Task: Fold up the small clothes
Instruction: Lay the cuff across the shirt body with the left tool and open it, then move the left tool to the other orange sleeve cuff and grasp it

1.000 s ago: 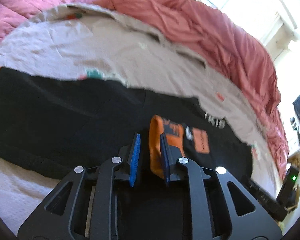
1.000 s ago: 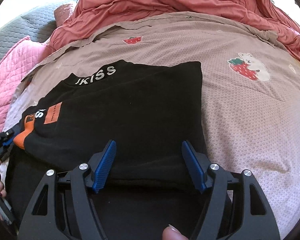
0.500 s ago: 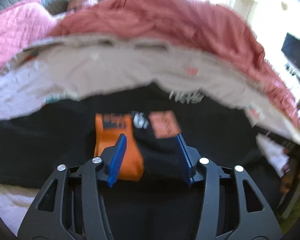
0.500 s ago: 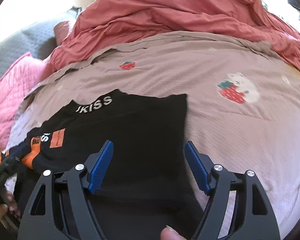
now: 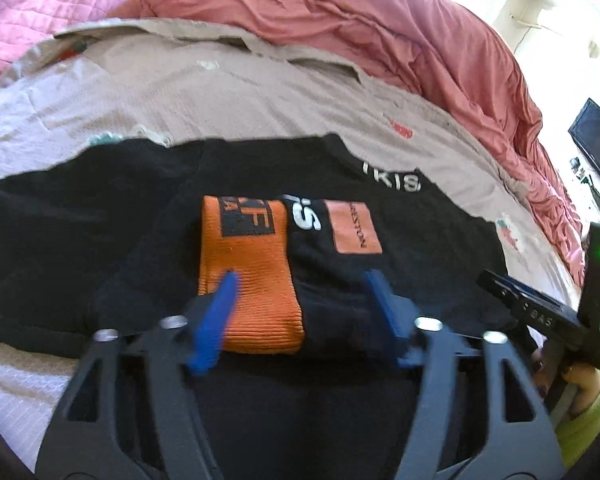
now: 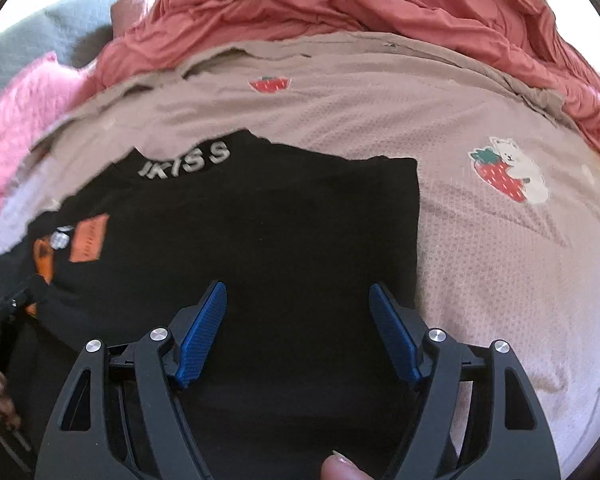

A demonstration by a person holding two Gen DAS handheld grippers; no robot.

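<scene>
One black knit top (image 6: 260,232), folded, lies flat on the beige dotted sheet (image 6: 500,260); one ribbed orange cuff (image 5: 248,272). Left gripper (image 5: 300,300) jaws opening, pinching nothing. Right gripper (image 6: 296,332) spread, empty.

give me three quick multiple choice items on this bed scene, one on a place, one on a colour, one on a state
1. Where does the orange cuff lie?
A. on the black top
B. on the red duvet
C. on the floor

2. What colour are the letters at the black top's collar?
A. yellow
B. white
C. green

3. How do the right gripper's jaws stand?
A. clamped on the collar
B. gripping the bedsheet
C. apart, holding nothing

Key: 1 A, the cuff rests flat on black cloth, between the opening jaws of the left gripper. 2 B, the letters read pale white on black. 3 C, both blue pads stand clear of the cloth beneath, which lies on the strawberry bedsheet.
</scene>
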